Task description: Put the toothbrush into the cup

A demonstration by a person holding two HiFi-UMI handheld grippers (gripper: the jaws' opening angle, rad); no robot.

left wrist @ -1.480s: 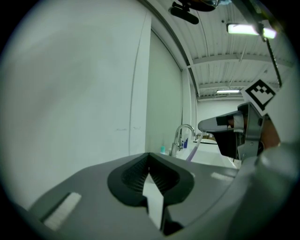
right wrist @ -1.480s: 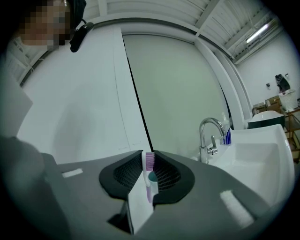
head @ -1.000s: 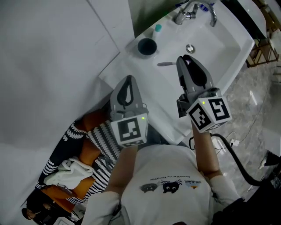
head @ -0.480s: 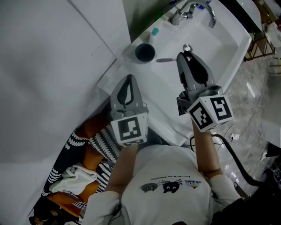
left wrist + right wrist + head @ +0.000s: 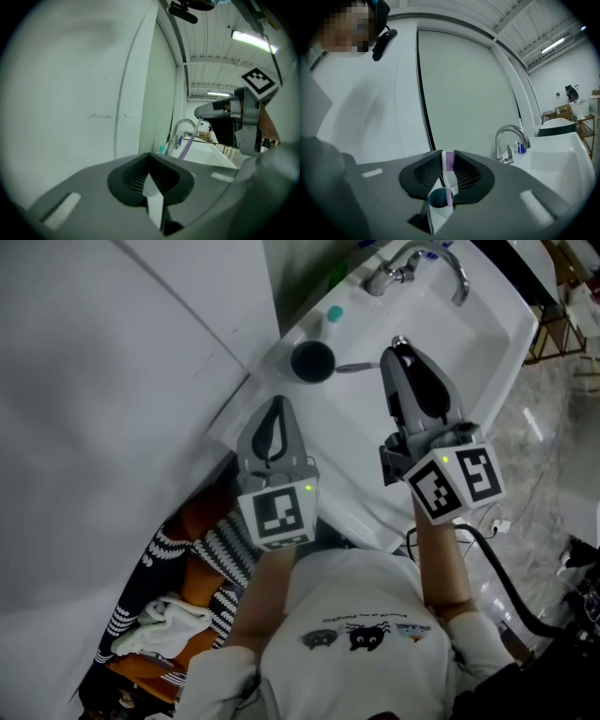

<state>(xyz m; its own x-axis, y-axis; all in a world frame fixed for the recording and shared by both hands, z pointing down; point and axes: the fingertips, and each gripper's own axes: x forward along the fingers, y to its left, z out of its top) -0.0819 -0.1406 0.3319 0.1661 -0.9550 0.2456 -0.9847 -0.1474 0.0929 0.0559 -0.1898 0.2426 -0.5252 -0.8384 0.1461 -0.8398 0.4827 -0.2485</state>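
Right tool (image 5: 398, 345): jaws are closed on the toothbrush (image 5: 354, 367). In the right gripper view (image 5: 447, 157) the purple bristles and pale handle (image 5: 449, 164) sit pinched between the two dark pads. Seen from the left gripper view, the purple brush (image 5: 187, 144) slants down and away from that tool's tip.

Head view: the toothbrush sticks out from the right tool's tip toward 9 o'clock. Its free end stops just beside the rim of the cup (image 5: 312, 360); I cannot tell whether they touch. It is not yet in the cup.

Cup: dark, upright, mouth open, on the white counter (image 5: 342, 442) at the corner of the sink (image 5: 469, 343). In the right gripper view it shows low in the gap between the jaws (image 5: 438, 198).

Left tool (image 5: 275, 407): at 7 o'clock from the cup, well apart from it. Its tips (image 5: 149, 157) meet with nothing between them, only a sliver of white surface showing through the gap behind.

Faucet (image 5: 417, 259): chrome, at 12 o'clock from the right tool. A small teal-capped item (image 5: 334, 313) stands at 1 o'clock from the cup, near it.
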